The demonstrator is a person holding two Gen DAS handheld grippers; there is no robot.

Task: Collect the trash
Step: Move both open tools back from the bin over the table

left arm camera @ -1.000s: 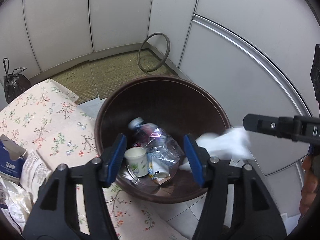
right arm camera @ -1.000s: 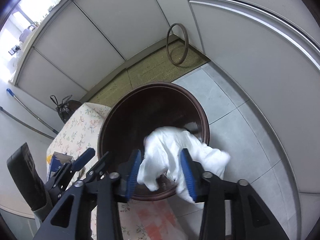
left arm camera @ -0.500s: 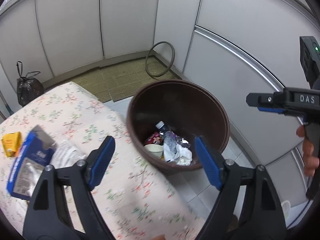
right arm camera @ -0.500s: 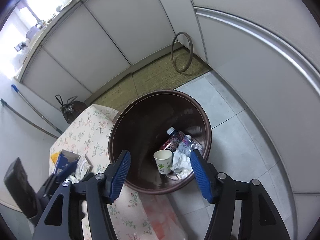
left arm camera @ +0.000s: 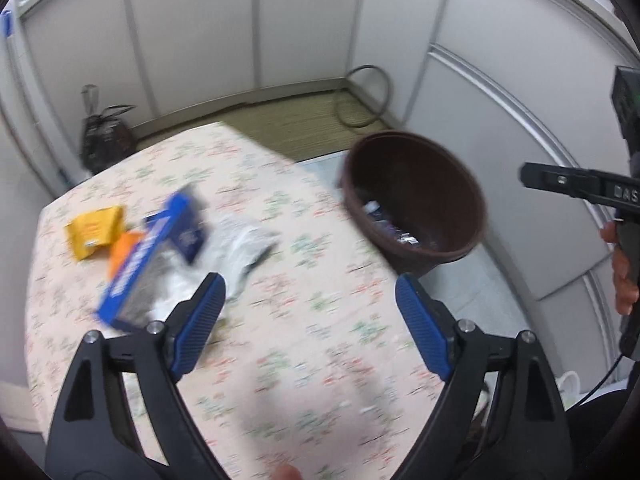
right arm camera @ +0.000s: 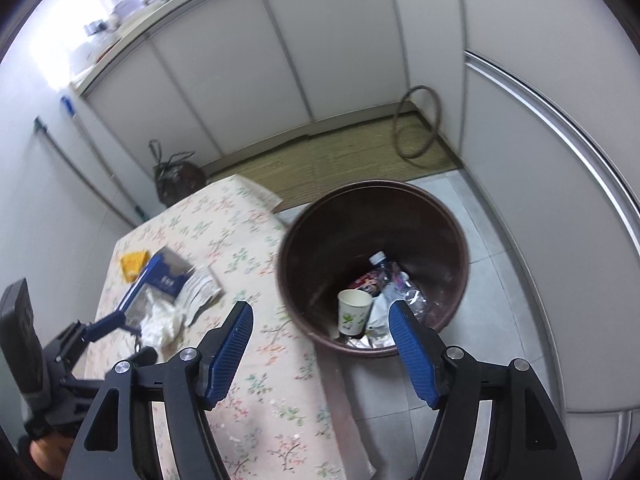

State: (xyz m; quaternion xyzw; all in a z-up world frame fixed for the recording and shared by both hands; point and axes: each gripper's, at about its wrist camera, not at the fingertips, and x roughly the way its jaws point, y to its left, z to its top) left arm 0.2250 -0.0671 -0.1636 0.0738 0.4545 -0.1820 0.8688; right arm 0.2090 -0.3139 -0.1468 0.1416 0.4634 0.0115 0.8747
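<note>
My left gripper hovers over the floral-clothed table, its jaws opening with nothing between them. Ahead of it lie a blue box, a yellow packet and a crumpled clear wrapper. The brown bin stands on the floor at the table's right. My right gripper hangs above the bin, jaws also opening and empty. Inside the bin are a paper cup, a plastic bottle and white tissue. The blue box and a white wad show at the left.
A black rubbish bag sits on the floor behind the table. A hoop leans against the white wall panels above a straw mat. A hand holds the right gripper's handle at the frame's right edge.
The right gripper let the white tissue drop into the bin and spread its jaws. The left gripper widened too and swung left from over the bin to above the table; both rose.
</note>
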